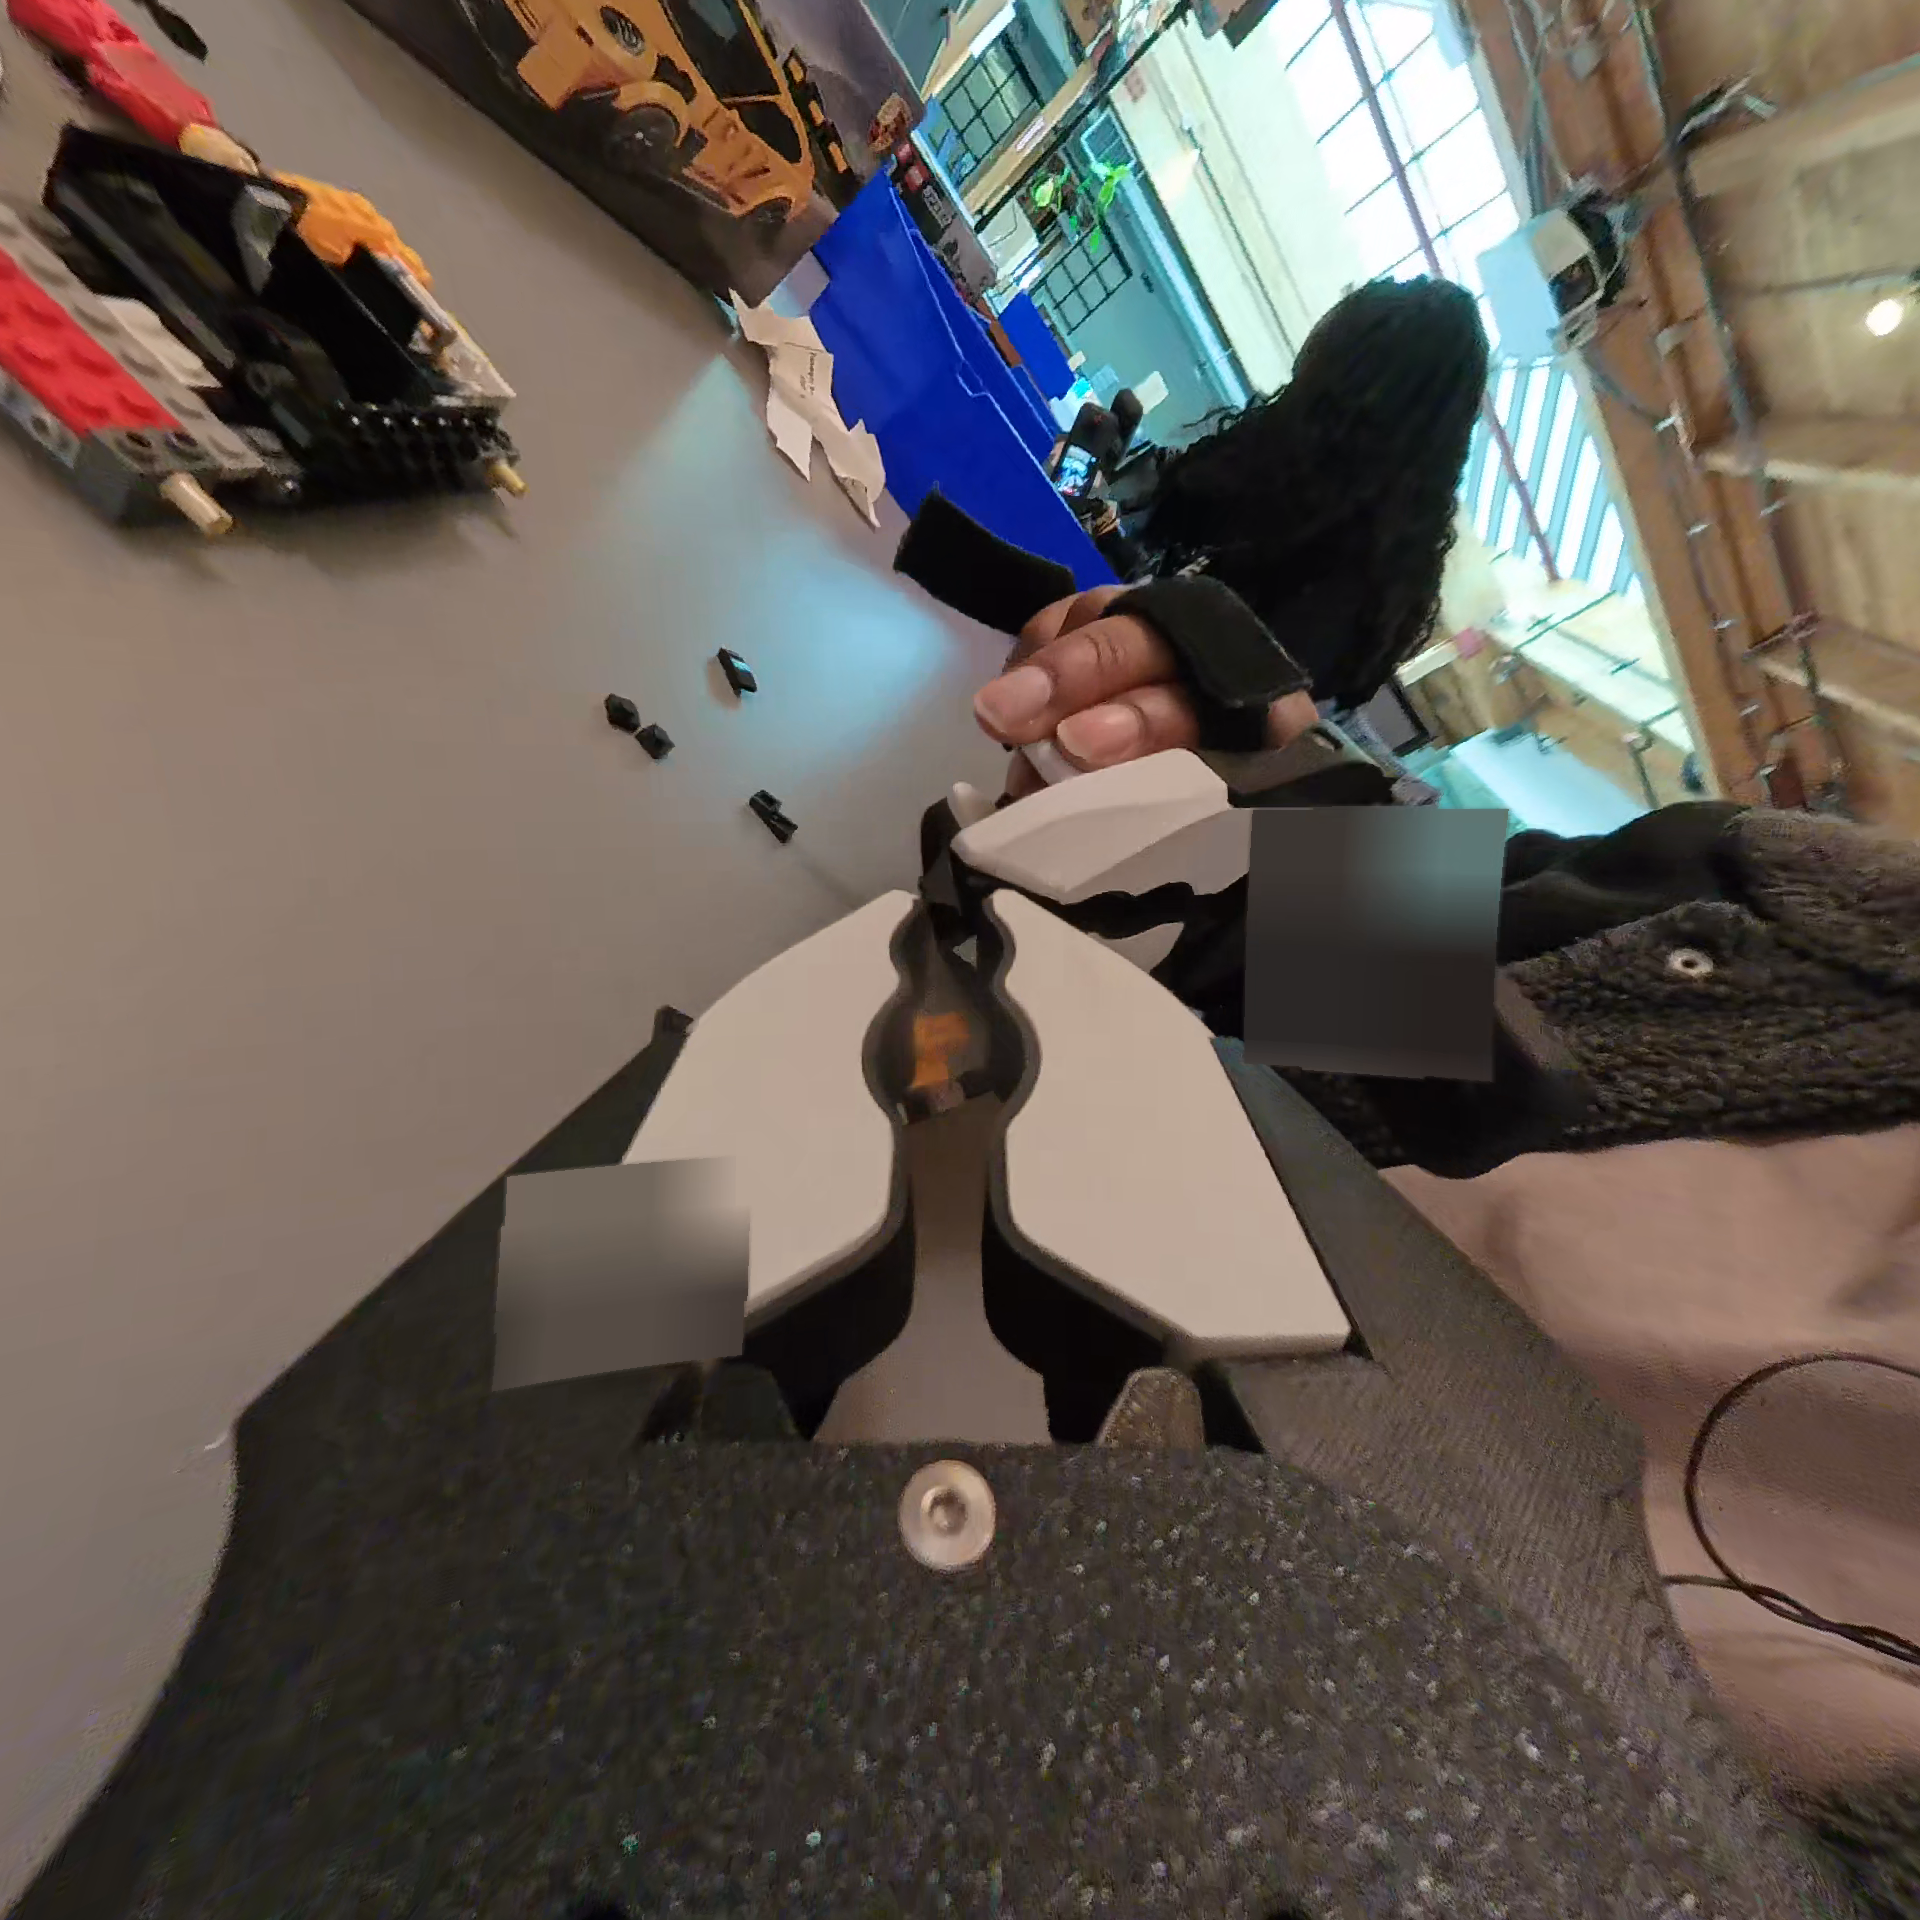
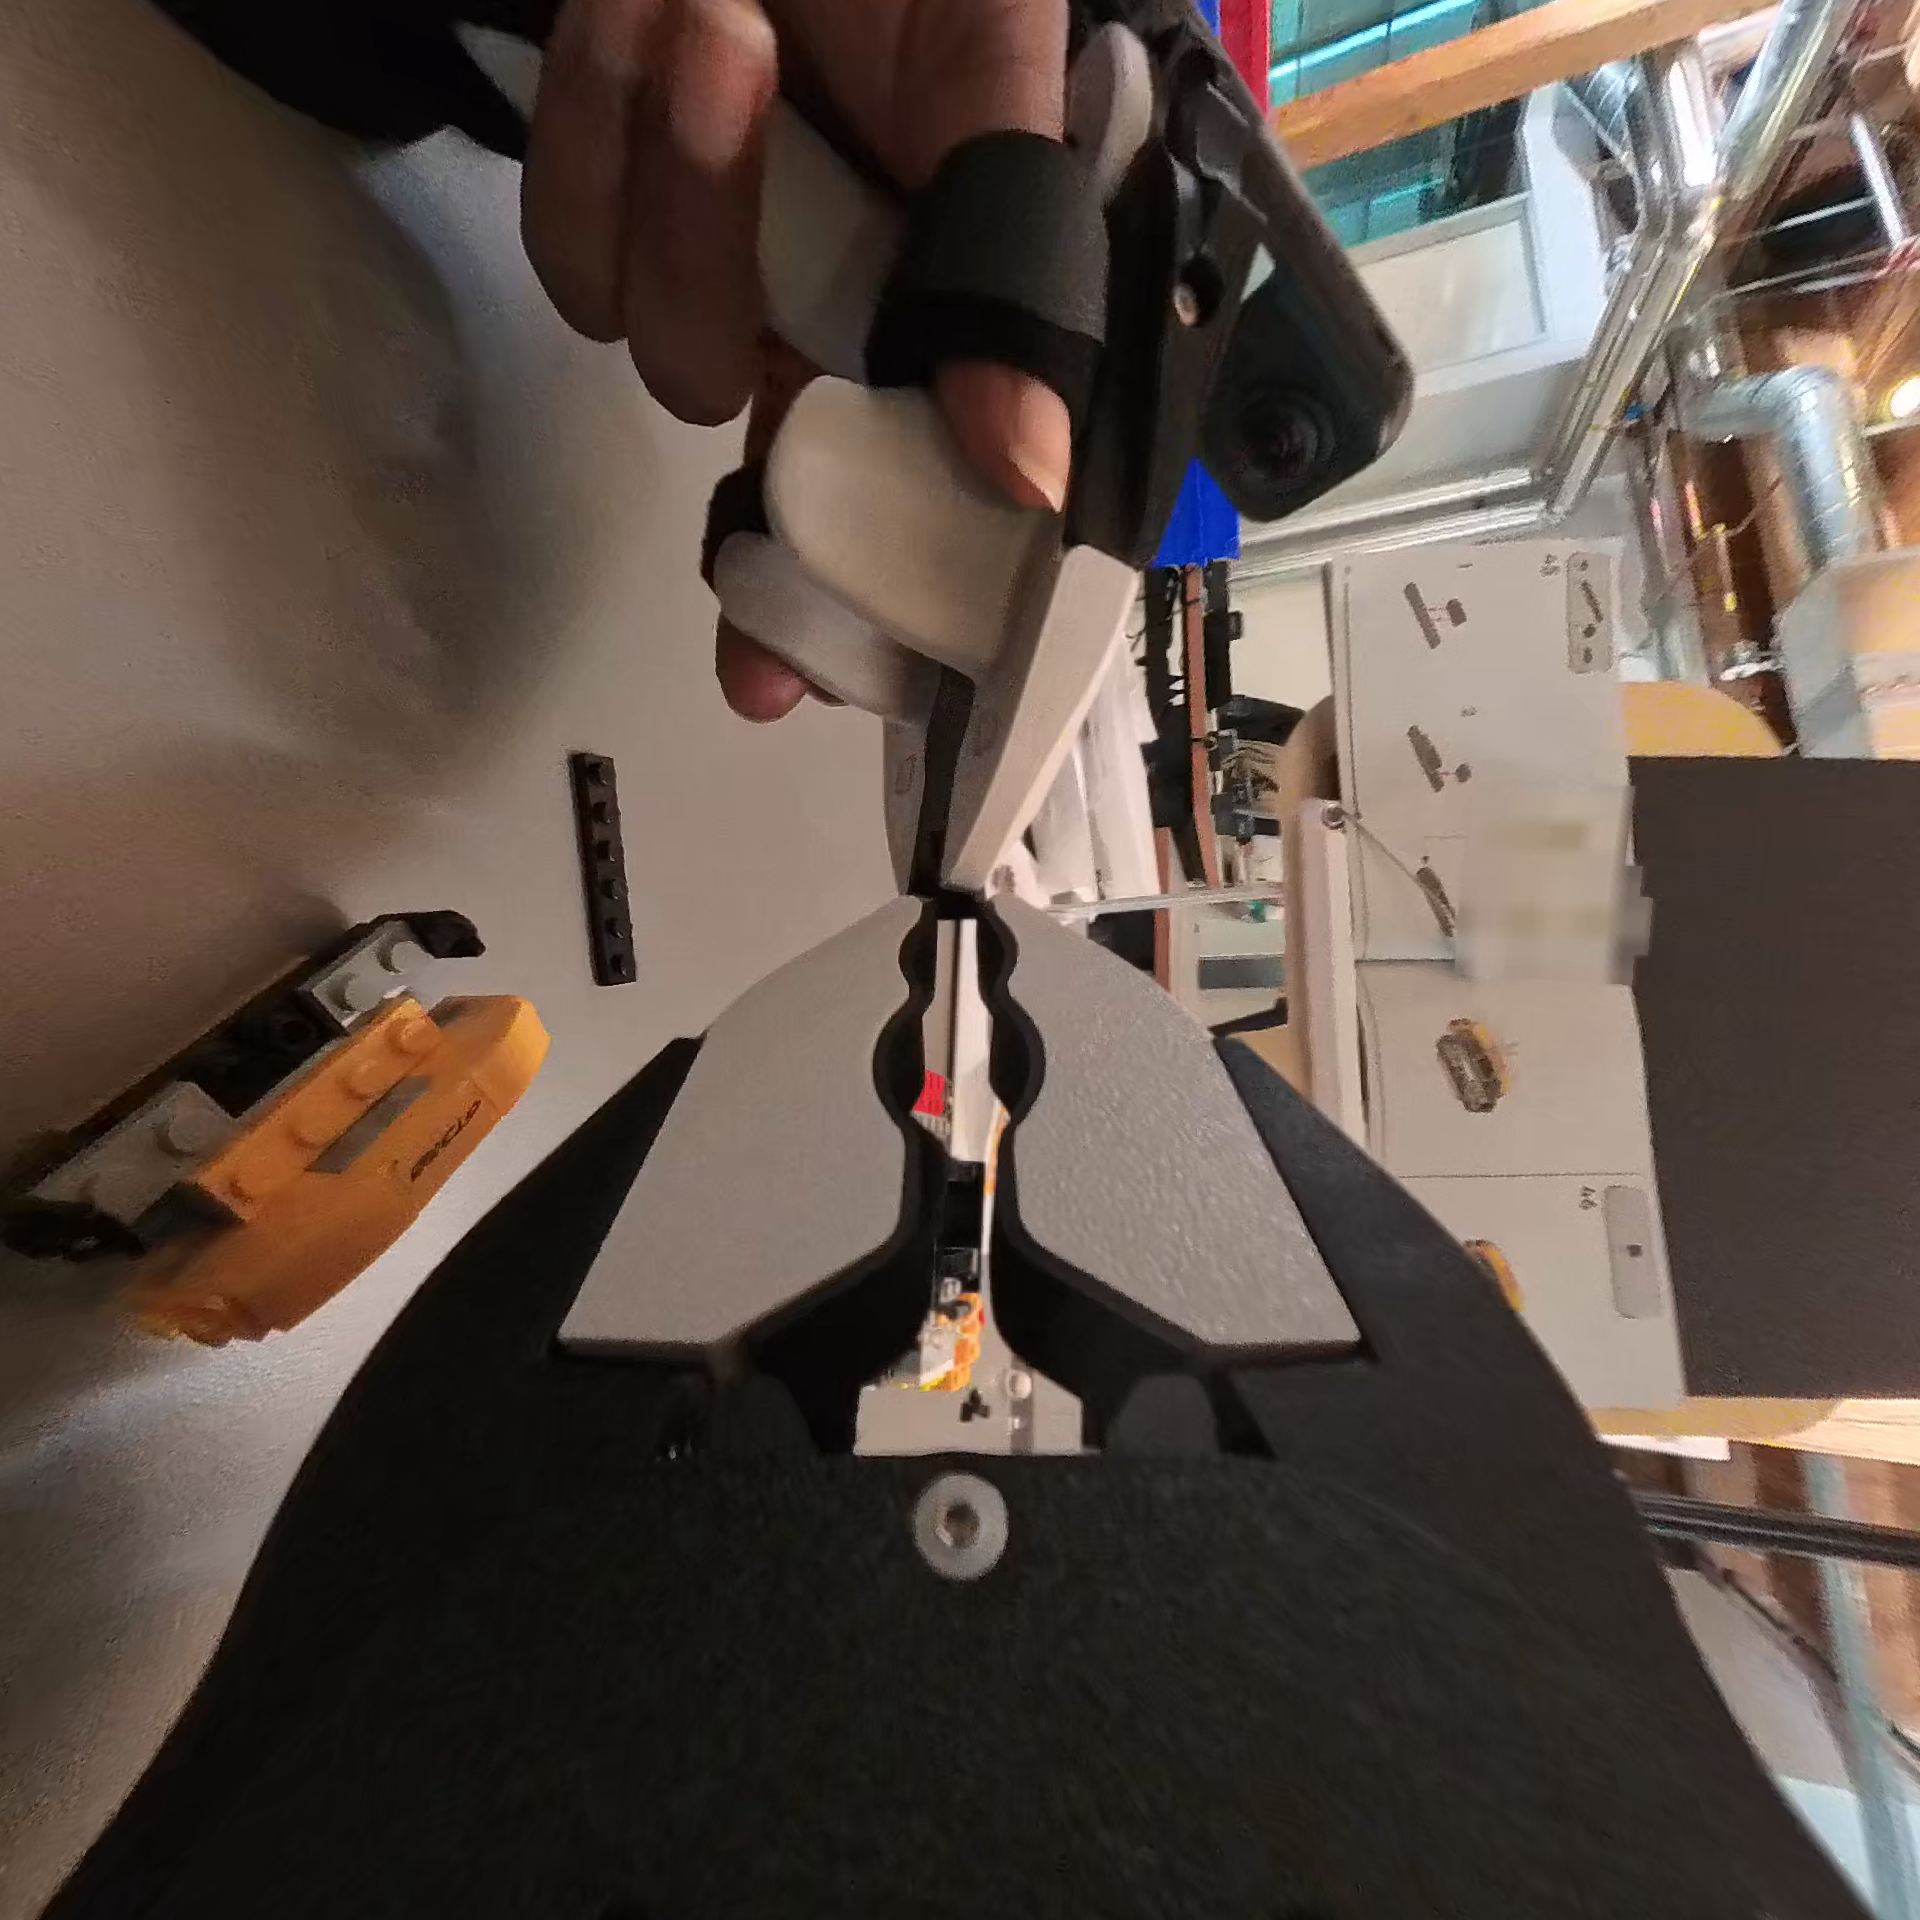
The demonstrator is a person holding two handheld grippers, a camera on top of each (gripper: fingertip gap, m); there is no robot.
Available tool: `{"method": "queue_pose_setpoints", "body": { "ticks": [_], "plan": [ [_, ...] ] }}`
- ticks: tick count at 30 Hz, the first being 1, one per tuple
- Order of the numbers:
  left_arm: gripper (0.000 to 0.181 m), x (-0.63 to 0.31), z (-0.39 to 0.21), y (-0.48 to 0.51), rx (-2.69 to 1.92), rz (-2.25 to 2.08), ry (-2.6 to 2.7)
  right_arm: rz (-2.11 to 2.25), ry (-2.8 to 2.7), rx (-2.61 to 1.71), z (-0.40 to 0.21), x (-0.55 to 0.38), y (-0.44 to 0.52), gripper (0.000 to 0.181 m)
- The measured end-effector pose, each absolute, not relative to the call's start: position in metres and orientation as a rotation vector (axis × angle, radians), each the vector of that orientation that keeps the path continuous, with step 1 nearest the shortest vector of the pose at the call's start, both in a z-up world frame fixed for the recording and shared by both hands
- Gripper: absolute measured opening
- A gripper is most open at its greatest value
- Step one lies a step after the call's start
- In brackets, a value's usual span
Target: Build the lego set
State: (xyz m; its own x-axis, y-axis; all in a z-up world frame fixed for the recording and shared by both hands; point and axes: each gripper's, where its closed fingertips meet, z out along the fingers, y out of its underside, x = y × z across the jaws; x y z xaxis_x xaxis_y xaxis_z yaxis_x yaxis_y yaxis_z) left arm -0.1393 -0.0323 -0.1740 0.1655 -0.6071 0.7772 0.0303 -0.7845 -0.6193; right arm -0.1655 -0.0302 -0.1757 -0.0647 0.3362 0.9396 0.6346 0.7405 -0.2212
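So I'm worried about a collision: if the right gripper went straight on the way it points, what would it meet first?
Almost at once the left gripper: its tips sit right at the right gripper tips, apparently around one small black piece. Whether they already touch is unclear.

Grey tabletop [image 1: 312, 935] filling nine o'clock. Tall bright windows [image 1: 1403, 156] at one o'clock, beside timber beams [image 1: 1766, 312] and a glowing lamp [image 1: 1884, 315] at two. Silver ducting [image 2: 1787, 436] at two o'clock in the right wrist view.

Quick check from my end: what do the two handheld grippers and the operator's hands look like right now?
Both grippers, left gripper and right gripper, have light grey curved fingers with wavy black inner edges on speckled black bodies with a silver screw. The fingers of each hand are held by black straps. A dark fleece sleeve shows.
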Motion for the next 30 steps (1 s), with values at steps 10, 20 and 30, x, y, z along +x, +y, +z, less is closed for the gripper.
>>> {"method": "queue_pose_setpoints", "body": {
  "ticks": [10, 20, 30],
  "plan": [
    [0.006, -0.144, -0.182, -0.037, -1.644, -0.781, 1.19, 0.587, -1.722, -1.254, -0.177, -0.154, -0.047, 0.011],
    [0.006, -0.136, -0.172, -0.043, -1.157, -0.009, 1.458, 1.279, -1.791, -1.556, -0.174, -0.155, -0.058, 0.021],
    [0.016, -0.157, -0.199, -0.03, -1.435, -0.185, 1.459, 1.103, -1.821, -1.559, -0.188, -0.145, -0.036, 0.008]
  ]
}}
